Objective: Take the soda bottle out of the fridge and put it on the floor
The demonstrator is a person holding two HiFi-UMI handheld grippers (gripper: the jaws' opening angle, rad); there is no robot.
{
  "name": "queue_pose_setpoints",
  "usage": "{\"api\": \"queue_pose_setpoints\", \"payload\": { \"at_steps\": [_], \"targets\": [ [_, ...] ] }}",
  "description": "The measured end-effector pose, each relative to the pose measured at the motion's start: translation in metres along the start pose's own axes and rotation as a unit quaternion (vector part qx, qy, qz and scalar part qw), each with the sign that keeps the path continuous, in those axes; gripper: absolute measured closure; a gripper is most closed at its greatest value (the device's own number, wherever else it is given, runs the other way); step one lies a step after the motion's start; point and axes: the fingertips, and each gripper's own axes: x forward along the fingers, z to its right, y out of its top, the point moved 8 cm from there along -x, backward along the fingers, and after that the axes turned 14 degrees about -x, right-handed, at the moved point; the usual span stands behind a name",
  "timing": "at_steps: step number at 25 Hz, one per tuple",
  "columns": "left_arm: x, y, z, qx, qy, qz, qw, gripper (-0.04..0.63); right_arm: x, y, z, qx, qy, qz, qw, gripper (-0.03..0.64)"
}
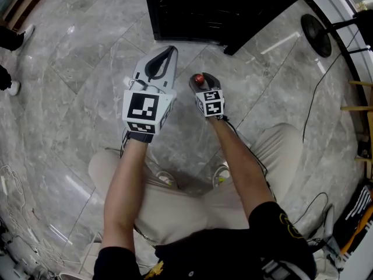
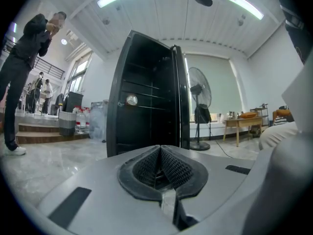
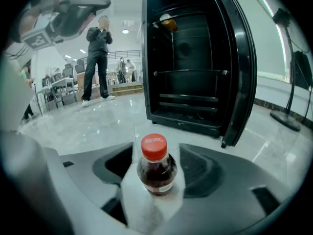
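The left gripper [image 2: 159, 168] is clenched on nothing, jaws pressed together. The right gripper [image 3: 156, 166] is released: its jaws stand apart around the soda bottle [image 3: 156, 173], which is upright on the floor [image 3: 83, 126], red cap up, with floor showing at each side. Beyond stands the black fridge [image 3: 195, 72] with its door open and, farther off, a fan [image 2: 198, 89].

The head view looks steeply down from above the person [image 1: 186, 214] onto the floor [image 1: 76, 63], with the fridge [image 1: 233, 4] at the top edge. Both gripper views sit low, near the floor, looking level along their jaws: the left faces the fridge from further off, the right from closer. All three share the fridge and a fan [image 1: 316, 34]
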Motion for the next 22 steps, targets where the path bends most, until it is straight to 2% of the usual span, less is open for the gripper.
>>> {"api": "queue_pose_setpoints", "payload": {
  "at_steps": [1, 2, 4, 8, 12, 16, 20, 22],
  "targets": [
    [-0.001, 0.001, -0.001, 0.0, 0.0, 0.0, 1.0, 0.578, 0.001, 0.0, 0.001, 0.019, 0.004, -0.002, 1.0, 0.263],
    [-0.001, 0.001, -0.002, -0.001, 0.0, 0.0, 1.0, 0.578, -0.001, 0.002, 0.003, 0.035, 0.004, 0.0, 0.999, 0.23],
    [-0.002, 0.001, -0.005, -0.007, 0.004, 0.002, 1.0, 0.578, -0.006, 0.012, 0.009, 0.042, -0.002, 0.009, 0.999, 0.231],
    [0.001, 0.002, -0.01, -0.014, 0.007, 0.006, 0.9999, 0.578, -0.022, 0.057, 0.03, 0.009, 0.003, 0.031, 0.999, 0.232],
    [0.008, 0.001, -0.013, -0.012, 0.003, 0.005, 0.9999, 0.578, -0.056, 0.135, 0.073, -0.072, 0.005, 0.079, 0.994, 0.282],
    [0.012, -0.001, -0.014, -0.002, 0.002, 0.003, 1.0, 0.577, -0.115, 0.209, 0.119, -0.148, -0.01, 0.141, 0.979, 0.361],
    [0.015, -0.001, -0.012, -0.001, -0.002, 0.003, 1.0, 0.577, -0.16, 0.229, 0.137, -0.196, -0.019, 0.168, 0.966, 0.458],
    [0.014, -0.005, -0.011, 0.007, -0.005, -0.006, 0.9999, 0.578, -0.163, 0.221, 0.135, -0.173, -0.023, 0.18, 0.968, 0.517]
  ]
}}
